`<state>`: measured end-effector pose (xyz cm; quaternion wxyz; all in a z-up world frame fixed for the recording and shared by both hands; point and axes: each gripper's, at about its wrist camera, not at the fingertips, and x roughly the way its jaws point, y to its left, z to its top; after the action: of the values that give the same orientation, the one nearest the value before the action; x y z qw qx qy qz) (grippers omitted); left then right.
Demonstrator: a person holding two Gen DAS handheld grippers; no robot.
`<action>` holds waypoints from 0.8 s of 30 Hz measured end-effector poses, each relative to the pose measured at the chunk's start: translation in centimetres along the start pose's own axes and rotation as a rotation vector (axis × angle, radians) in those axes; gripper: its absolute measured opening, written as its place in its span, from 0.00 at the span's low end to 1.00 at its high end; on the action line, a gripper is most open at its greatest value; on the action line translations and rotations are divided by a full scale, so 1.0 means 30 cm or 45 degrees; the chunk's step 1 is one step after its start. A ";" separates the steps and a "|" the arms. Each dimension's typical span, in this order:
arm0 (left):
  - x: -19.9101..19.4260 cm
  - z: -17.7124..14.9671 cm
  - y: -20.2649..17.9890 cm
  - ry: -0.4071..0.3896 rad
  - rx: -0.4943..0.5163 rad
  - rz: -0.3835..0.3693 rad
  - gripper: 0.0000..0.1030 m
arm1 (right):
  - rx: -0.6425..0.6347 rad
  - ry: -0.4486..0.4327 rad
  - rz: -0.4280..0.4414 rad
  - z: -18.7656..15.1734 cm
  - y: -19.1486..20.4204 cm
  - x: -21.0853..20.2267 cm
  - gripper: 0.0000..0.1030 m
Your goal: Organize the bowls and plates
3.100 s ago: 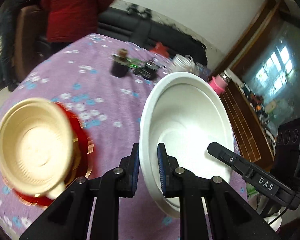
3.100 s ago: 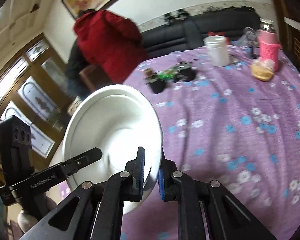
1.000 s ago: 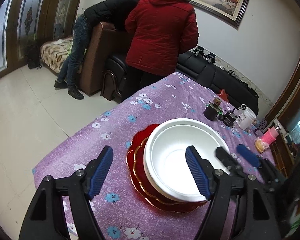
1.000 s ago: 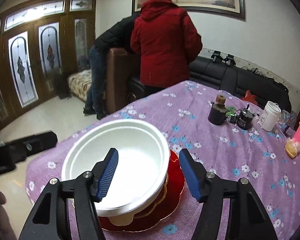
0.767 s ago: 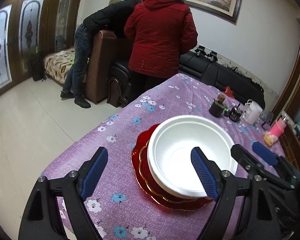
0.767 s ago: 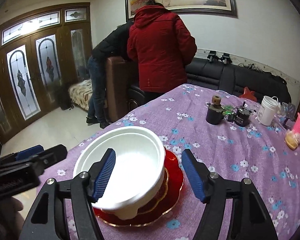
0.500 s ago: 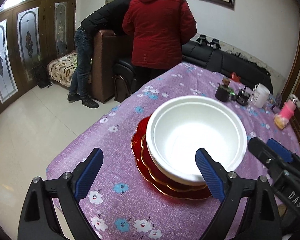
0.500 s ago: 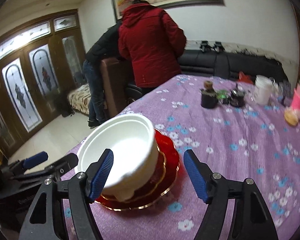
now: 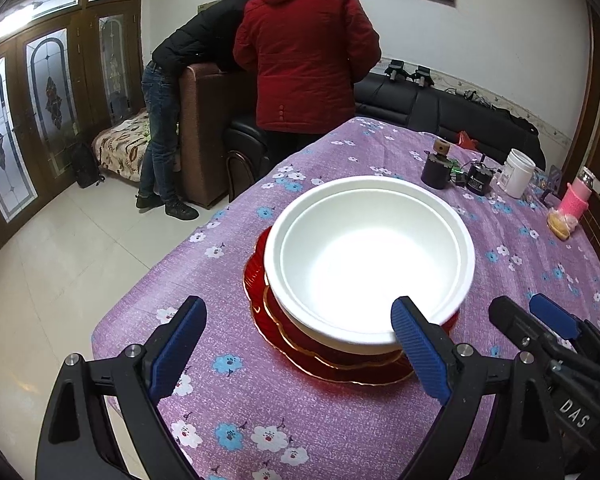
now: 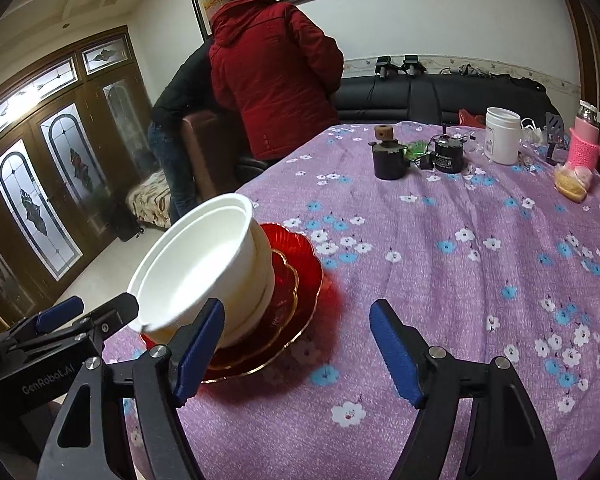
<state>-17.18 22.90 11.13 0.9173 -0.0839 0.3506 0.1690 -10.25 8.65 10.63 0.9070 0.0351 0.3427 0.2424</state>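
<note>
1. Near the table's [image 9: 340, 420] front edge, white bowls [image 9: 370, 256] are sitting nested on stacked red plates [image 9: 332, 364].
2. Left gripper [image 9: 296, 348] is hanging wide apart, empty, at the stack's six o'clock.
3. Right gripper [image 10: 296, 354] is opening, nothing between its jaws, at four o'clock.
4. Bowls are looking light, thin-walled, dentable; I'd be pinching the rim [image 10: 148, 326]. Plates are looking glossy, slippery, breakable.

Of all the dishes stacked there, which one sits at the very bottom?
The larger red scalloped plate with the gold rim, lying directly on the purple flowered tablecloth. A smaller red plate and two nested white bowls rest on top of it.
</note>
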 end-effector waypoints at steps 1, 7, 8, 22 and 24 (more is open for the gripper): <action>-0.003 -0.001 -0.005 0.000 0.004 -0.001 0.91 | 0.000 0.002 0.001 -0.002 0.000 0.000 0.78; 0.000 -0.003 -0.033 0.004 0.027 -0.005 0.91 | 0.008 0.009 0.005 -0.015 -0.012 0.000 0.78; 0.001 -0.006 -0.037 0.007 0.031 -0.005 0.91 | 0.011 0.010 0.004 -0.016 -0.016 0.001 0.78; 0.024 -0.017 -0.007 0.032 -0.024 -0.029 0.91 | 0.080 -0.057 0.042 0.138 -0.038 -0.019 0.80; 0.027 -0.017 0.005 0.035 -0.029 -0.029 0.91 | 0.085 -0.026 0.095 0.155 -0.031 0.018 0.80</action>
<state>-16.99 23.09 10.20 0.9133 -0.1008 0.3602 0.1612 -6.54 8.55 13.65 0.8990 0.0804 0.3398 0.2642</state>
